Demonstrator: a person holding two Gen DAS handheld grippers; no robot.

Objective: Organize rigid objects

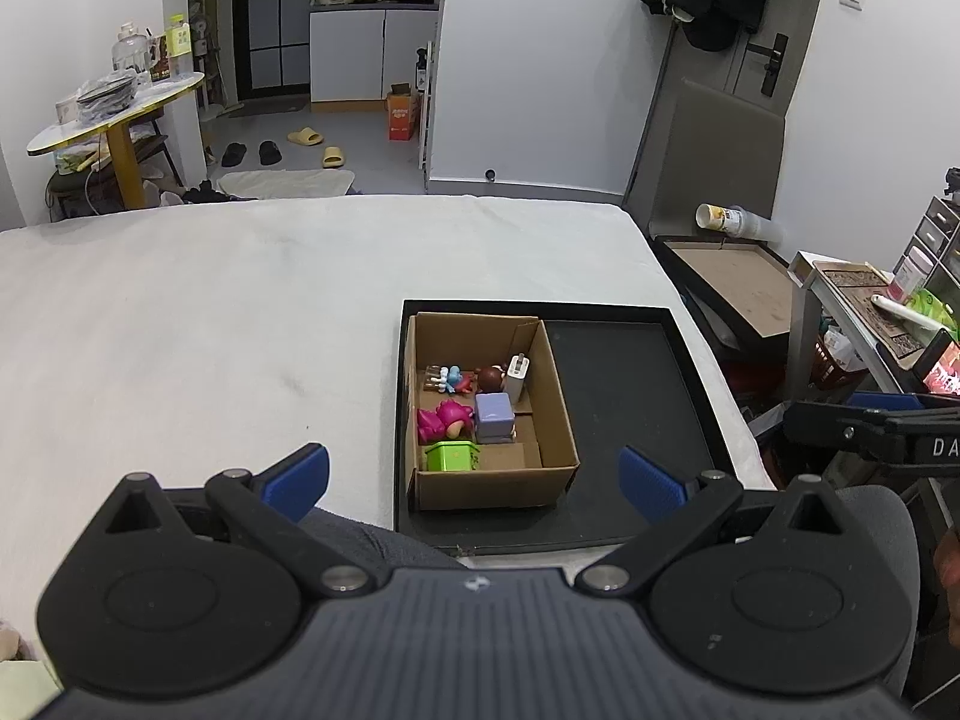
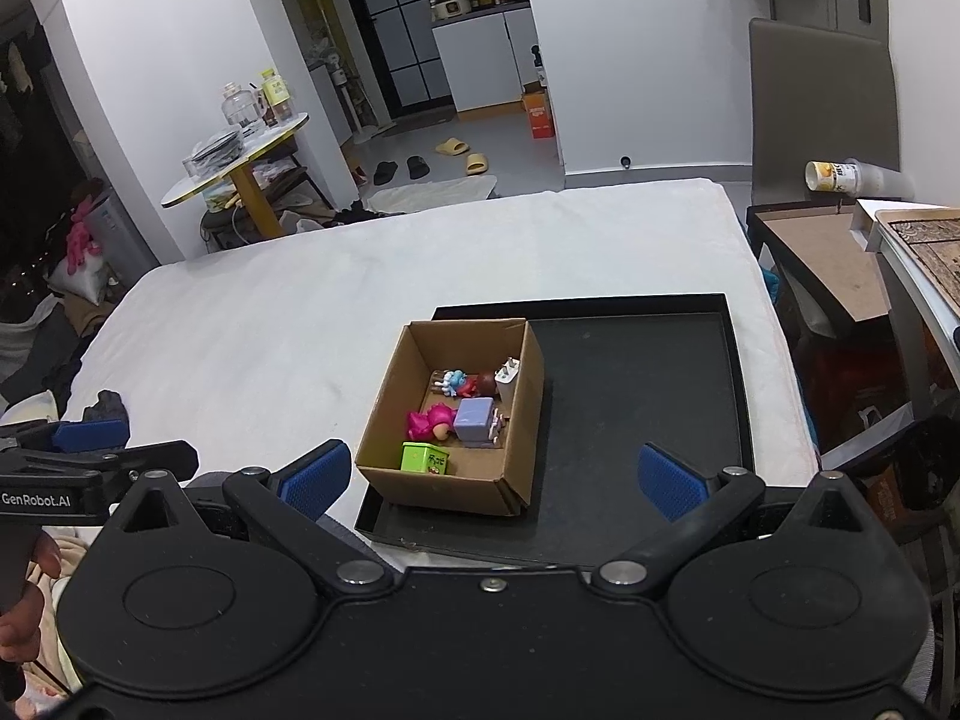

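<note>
Left gripper (image 1: 474,483) and right gripper (image 2: 492,480) hovering wide open and empty, toys (image 2: 465,414) lying in box (image 2: 444,489) sitting on tray's (image 2: 636,414) left side, tray resting on bed (image 1: 198,324), right view alone showing pink plush (image 2: 81,243) beside bed.

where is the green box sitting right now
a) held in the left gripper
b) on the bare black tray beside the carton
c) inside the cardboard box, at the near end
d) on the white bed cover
c: the green box lies inside the cardboard box at its near end, and both grippers are open and empty.
</note>
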